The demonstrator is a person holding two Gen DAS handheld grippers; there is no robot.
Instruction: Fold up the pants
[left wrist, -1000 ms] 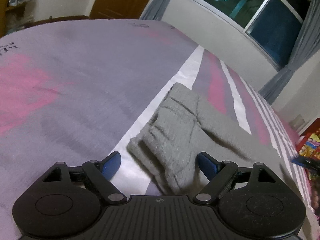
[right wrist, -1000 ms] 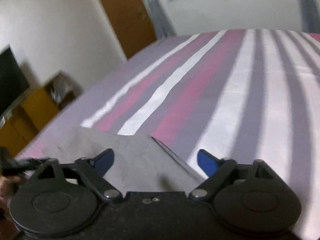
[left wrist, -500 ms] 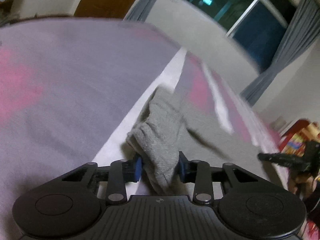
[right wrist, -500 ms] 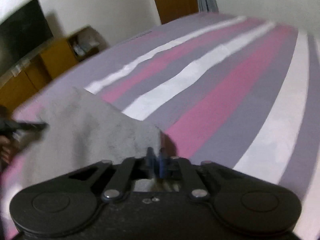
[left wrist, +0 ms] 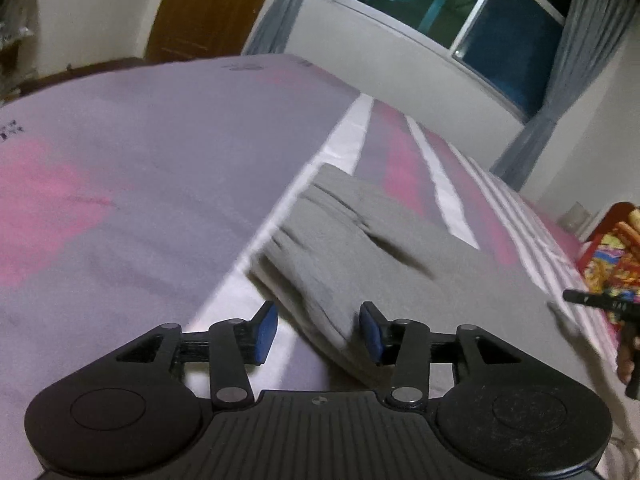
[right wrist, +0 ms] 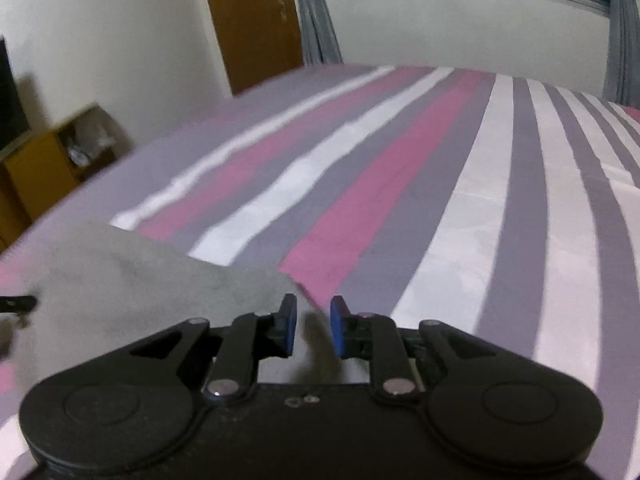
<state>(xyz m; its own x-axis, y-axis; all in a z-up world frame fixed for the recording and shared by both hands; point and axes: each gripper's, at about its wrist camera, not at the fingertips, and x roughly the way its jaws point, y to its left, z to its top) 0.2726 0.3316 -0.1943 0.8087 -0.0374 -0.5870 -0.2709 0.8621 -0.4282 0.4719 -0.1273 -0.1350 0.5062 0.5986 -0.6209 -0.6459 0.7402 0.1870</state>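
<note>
Pants (left wrist: 384, 248) lie on striped bed (right wrist: 460, 184), wide bare sheet beyond.

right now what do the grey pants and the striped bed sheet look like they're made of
Grey pants: soft knit, probably fleece or sweatshirt jersey; matte, faintly fuzzy surface, thick soft folds. Striped bed sheet: thin woven cloth, likely cotton or a blend; smooth, flat, slight sheen, printed stripes.

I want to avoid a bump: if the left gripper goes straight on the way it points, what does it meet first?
Most likely the grey pants: the fabric lies between the left gripper fingers, on the striped bed. Depth is unclear.
</note>
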